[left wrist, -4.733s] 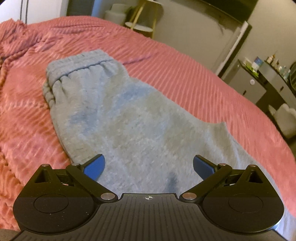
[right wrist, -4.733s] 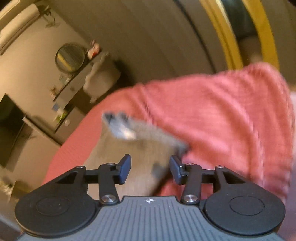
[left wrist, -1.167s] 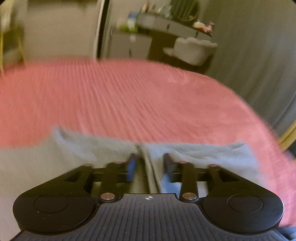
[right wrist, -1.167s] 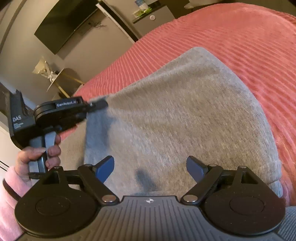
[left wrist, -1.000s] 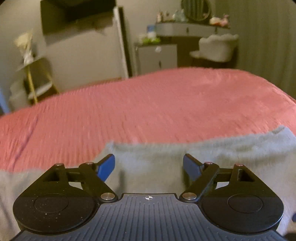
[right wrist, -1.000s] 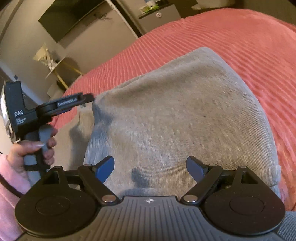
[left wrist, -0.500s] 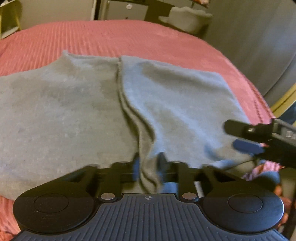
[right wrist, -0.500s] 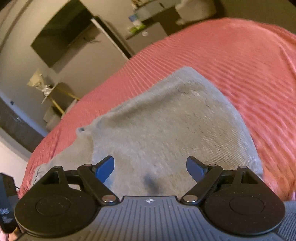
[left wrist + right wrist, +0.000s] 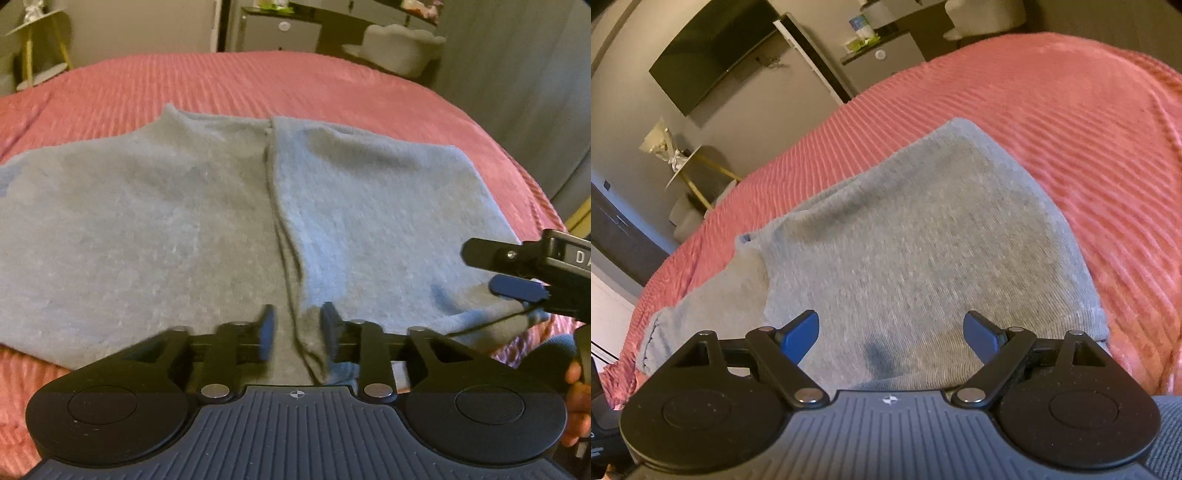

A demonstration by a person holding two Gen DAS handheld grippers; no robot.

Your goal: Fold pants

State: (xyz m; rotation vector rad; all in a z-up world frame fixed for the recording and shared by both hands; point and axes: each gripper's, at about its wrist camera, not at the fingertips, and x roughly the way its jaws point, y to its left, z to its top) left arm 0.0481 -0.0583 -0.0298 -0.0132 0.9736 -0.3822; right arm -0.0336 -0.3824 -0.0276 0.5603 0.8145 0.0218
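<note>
Grey fleecy sweatpants point(image 9: 155, 229) are lying partly folded on the ribbed pink bedspread point(image 9: 295, 81). The left gripper point(image 9: 297, 334) has its fingers partway closed around the folded-over edge near the middle, not clearly clamped. The right gripper point(image 9: 891, 334) is spread wide over the fabric, holding nothing.

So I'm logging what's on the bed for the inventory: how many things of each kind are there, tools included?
Grey pants: 1
Pink bedspread: 1
Left tool: 1
Right tool: 1
Total: 4
</note>
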